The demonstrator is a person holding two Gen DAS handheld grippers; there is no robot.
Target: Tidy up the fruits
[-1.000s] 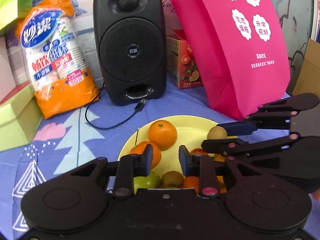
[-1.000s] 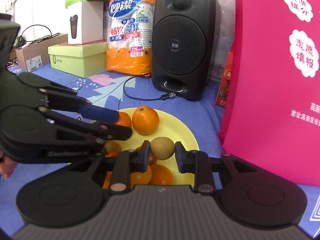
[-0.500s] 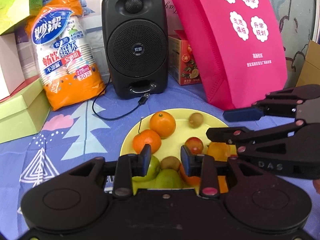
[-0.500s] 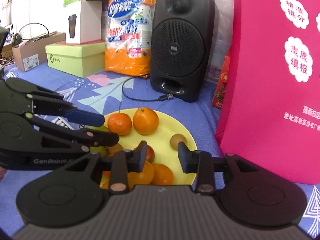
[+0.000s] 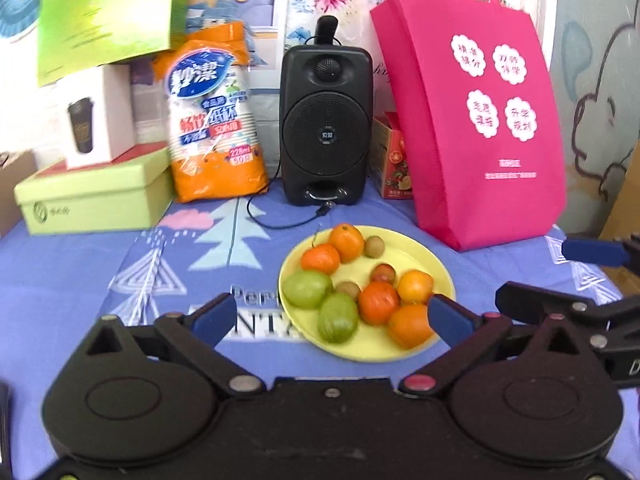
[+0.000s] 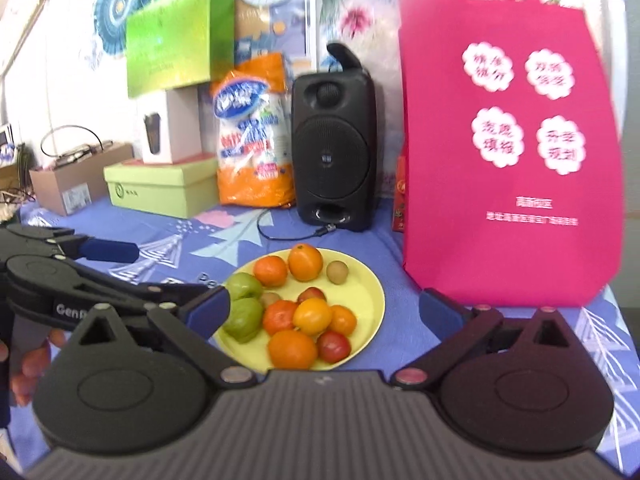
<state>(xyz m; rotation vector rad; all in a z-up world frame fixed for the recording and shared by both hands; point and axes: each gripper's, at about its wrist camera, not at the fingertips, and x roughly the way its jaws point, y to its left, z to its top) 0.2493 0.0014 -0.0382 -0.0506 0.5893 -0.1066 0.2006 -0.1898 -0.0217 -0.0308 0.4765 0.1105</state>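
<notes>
A yellow plate (image 5: 416, 254) on the blue cloth holds several fruits: oranges (image 5: 346, 242), two green fruits (image 5: 307, 289), kiwis (image 5: 375, 246) and small red fruits (image 5: 383, 273). The plate also shows in the right wrist view (image 6: 366, 280). My left gripper (image 5: 332, 318) is open and empty, held back above the plate's near edge. My right gripper (image 6: 324, 306) is open and empty, also back above the plate. Each gripper shows at the side of the other's view.
A black speaker (image 5: 325, 128) with a cable stands behind the plate. A pink bag (image 5: 476, 128) stands to the right. An orange pack of paper cups (image 5: 216, 120) and green boxes (image 5: 92, 196) stand at the left back.
Both grippers pulled back and up from the plate and opened wide. The right gripper let go of a kiwi, which now lies at the far side of the plate.
</notes>
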